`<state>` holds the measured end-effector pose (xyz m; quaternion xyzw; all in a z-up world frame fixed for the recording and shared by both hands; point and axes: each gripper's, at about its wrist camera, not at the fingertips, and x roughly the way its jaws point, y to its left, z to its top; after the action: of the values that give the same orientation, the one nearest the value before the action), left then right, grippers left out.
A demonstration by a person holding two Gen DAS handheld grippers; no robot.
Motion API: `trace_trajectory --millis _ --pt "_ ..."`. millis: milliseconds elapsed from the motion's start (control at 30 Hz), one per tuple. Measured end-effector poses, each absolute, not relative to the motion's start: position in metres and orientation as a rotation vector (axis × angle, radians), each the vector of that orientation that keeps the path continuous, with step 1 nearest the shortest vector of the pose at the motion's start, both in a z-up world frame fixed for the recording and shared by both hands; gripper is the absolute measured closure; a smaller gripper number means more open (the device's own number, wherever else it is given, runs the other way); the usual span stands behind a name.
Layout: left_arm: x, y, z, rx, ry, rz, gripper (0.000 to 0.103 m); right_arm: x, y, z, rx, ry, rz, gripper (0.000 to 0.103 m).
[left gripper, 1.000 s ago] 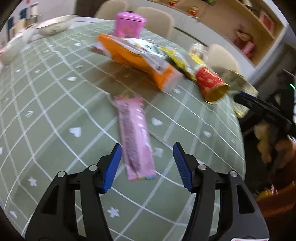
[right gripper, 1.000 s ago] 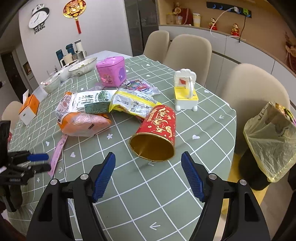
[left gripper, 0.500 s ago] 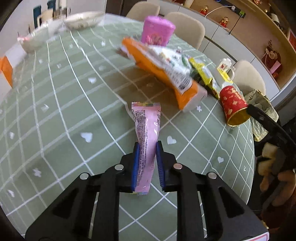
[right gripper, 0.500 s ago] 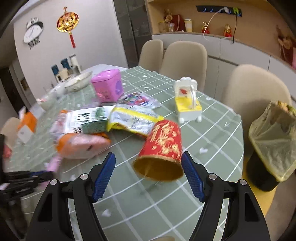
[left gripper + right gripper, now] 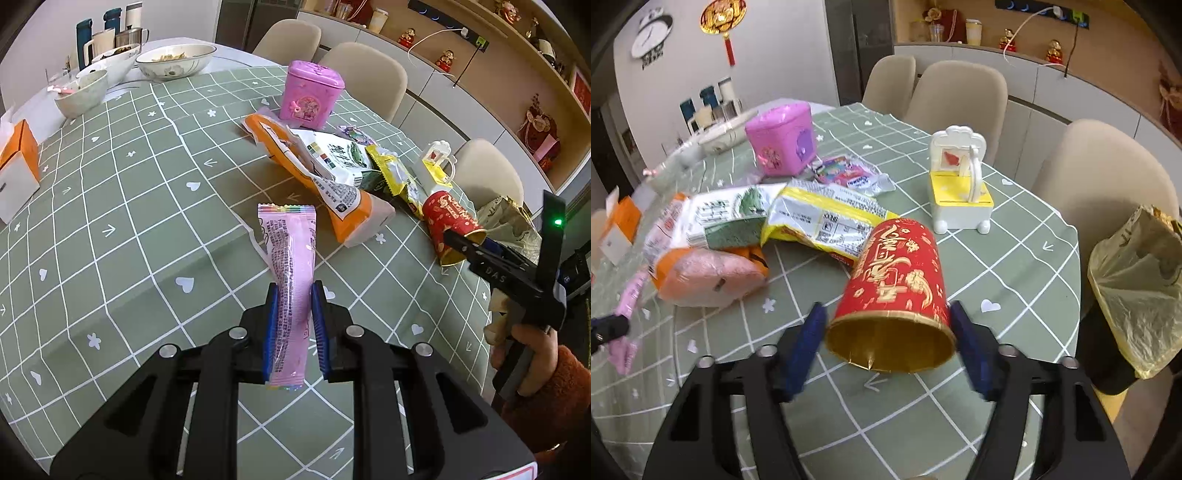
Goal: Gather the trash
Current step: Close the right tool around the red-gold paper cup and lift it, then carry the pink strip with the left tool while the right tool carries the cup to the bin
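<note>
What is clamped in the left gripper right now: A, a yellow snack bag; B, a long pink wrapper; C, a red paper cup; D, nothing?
B: the left gripper has its jaws pressed on the long pink wrapper, lifted off the table.

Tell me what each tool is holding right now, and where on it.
Left tool pinches the pink wrapper near its lower end. Right tool has been closing around the red cup at its open rim, not visibly gripping.

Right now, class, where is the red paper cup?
In the right wrist view the red paper cup lies on its side between the right gripper fingers, beside the yellow snack bag.
</note>
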<state>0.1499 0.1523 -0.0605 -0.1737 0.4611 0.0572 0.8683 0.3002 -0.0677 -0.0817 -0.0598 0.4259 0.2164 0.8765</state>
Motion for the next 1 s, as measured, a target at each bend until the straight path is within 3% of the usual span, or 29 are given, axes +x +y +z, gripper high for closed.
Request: trace_trajectory --millis 133,633,1000 --pt "0.148 0.149 -0.056 -0.364 0.958 0.117 0.086 0.292 -0.077 -0.063 -0.118 0.865 0.466 0.046" --pt "0.144 0.115 -0.028 -0.386 0.891 0.098 0.086 0.256 -0.096 0.015 -0.182 0.749 0.571 0.046" --pt "0.191 0.054 0.013 -0.365 0.78 0.061 0.086 0.265 -0.157 0.052 -0.179 0.674 0.607 0.046"
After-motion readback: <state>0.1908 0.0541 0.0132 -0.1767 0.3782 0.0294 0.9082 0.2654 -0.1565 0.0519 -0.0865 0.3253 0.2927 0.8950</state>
